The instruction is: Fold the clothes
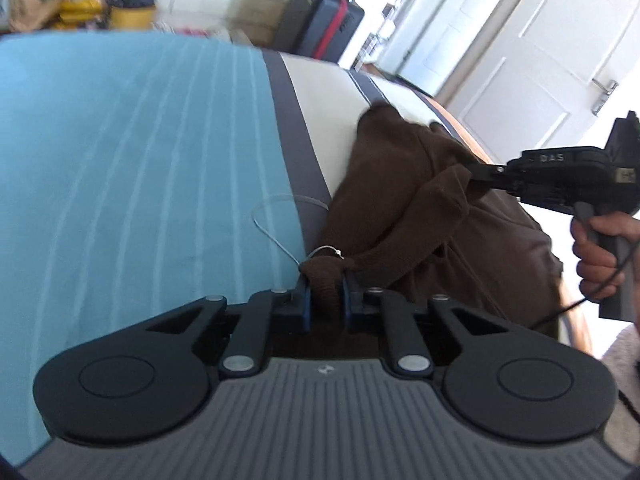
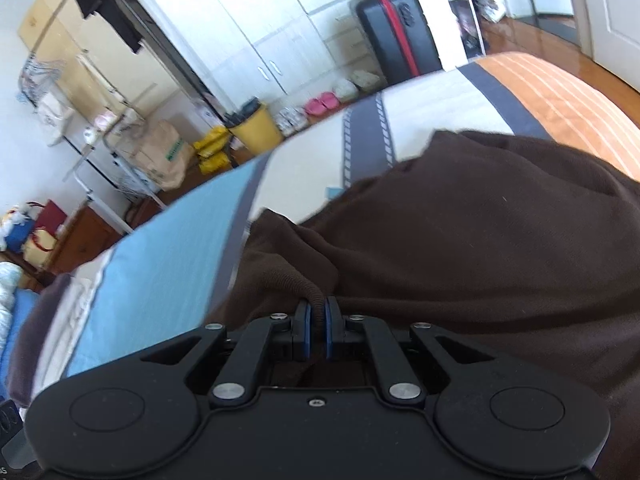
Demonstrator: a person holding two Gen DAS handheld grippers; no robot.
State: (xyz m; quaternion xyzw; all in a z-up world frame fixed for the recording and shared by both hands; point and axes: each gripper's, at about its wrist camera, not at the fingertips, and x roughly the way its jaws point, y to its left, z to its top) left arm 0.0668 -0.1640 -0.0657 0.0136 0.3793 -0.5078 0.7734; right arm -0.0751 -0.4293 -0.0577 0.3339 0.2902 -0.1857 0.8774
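The brown garment [image 2: 460, 240] runs off the frame's right edge; its type stays unclear.

The left tool [image 1: 325, 300] is matte black, with two round side discs, linked arms with silver pivot pins, blue pads [image 1: 306, 304] on its fingers, and a grey ribbed housing bearing a small logo. The right tool [image 2: 317, 330] has the same black build with a central screw. From the side it shows raised lettering and a black cable beneath its handle. The person's hand [image 1: 604, 256] meets a pale fleecy sleeve [image 1: 622, 384].
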